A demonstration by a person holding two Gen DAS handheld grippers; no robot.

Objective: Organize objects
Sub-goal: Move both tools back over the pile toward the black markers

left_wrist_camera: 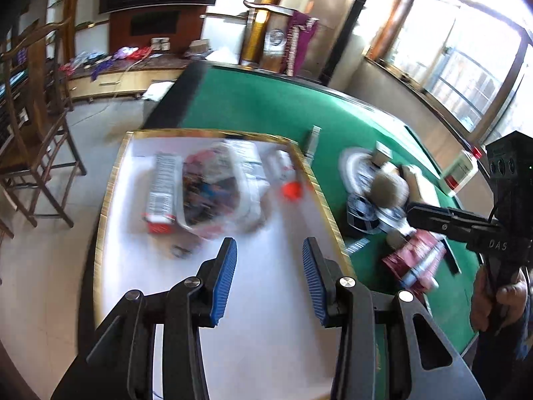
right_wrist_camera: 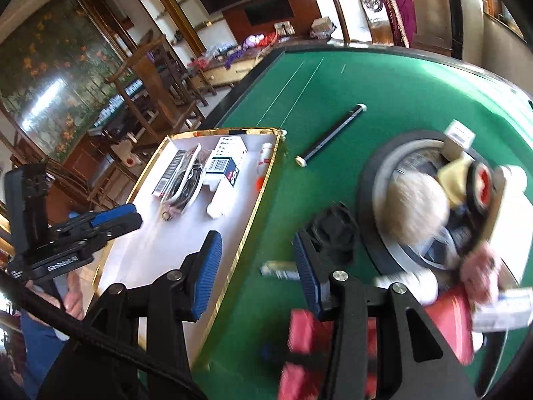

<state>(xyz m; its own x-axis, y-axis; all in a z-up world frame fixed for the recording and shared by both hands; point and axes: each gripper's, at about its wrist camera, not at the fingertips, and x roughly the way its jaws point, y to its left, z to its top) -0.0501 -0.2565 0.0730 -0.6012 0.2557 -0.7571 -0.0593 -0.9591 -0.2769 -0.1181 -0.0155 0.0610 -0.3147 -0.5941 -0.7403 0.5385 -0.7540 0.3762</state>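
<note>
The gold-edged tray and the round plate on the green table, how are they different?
The gold-edged tray is a rectangle with a shiny gold rim; the round plate is a circle with a dark rim. The tray's things lie spread out flat with white floor bare between them; the plate's are heaped up in a pile. Both rest on the green table and hold small household things.

Your tabletop (right_wrist_camera: 366,76) is green felt with thin pale lines. The tray (right_wrist_camera: 263,180) shows a white floor and gold rim. Both claws, left (left_wrist_camera: 269,276) and right (right_wrist_camera: 255,275), carry ribbed blue pads (left_wrist_camera: 224,276) on black arms. The rod (right_wrist_camera: 333,133) is black with white ends. One box (right_wrist_camera: 230,163) bears a black barcode.
</note>
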